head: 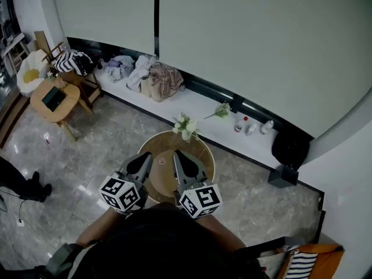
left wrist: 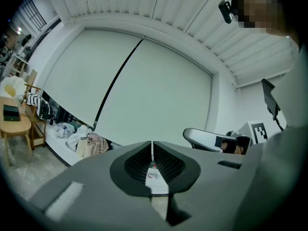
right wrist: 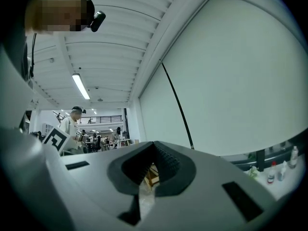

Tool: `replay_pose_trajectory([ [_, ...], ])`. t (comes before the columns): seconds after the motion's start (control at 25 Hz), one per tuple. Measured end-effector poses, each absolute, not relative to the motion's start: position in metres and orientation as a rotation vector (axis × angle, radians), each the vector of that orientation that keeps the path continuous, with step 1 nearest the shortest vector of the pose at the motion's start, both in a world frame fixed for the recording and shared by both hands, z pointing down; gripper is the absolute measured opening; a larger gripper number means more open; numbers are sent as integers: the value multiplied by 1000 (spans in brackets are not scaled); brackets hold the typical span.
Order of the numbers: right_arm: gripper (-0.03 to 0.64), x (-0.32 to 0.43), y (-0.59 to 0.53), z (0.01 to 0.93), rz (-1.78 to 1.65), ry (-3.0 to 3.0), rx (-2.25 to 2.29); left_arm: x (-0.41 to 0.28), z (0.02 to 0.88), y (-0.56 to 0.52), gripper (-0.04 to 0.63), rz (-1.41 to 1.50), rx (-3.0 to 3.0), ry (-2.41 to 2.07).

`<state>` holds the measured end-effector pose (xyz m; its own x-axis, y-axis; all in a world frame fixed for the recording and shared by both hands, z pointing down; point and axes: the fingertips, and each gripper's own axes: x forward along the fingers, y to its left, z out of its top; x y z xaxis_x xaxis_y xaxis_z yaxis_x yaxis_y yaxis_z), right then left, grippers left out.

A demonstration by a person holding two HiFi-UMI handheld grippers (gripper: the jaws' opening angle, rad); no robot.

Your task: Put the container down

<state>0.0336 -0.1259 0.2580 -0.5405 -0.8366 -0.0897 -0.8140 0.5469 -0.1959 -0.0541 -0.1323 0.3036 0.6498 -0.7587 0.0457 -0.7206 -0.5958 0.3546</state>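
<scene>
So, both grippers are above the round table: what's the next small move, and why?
Probably ease both back from the round table. The left gripper and right gripper point level with jaws together on nothing, so neither holds a container to set down, and the flowers stand just beyond their tips.

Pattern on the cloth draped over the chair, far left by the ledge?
The cloth is black-and-white striped; the head view shows it best.

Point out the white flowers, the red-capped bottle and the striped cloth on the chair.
white flowers [head: 185, 127]: head view, on the cluster of blossoms.
red-capped bottle [head: 239, 125]: head view, on its pale body below the cap.
striped cloth [head: 74, 62]: head view, on the middle of the folds.
</scene>
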Motion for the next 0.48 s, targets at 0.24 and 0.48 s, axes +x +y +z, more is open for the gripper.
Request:
replay_pose_trajectory([
  [0.24,8,29,-131,256,-181,2620,-1400,-60,298,-137,14,-158,2536,-1203],
  [0.48,8,31,-140,258,-197,2620,-1416,-53,296,-142,14,-108,2600,-1232],
])
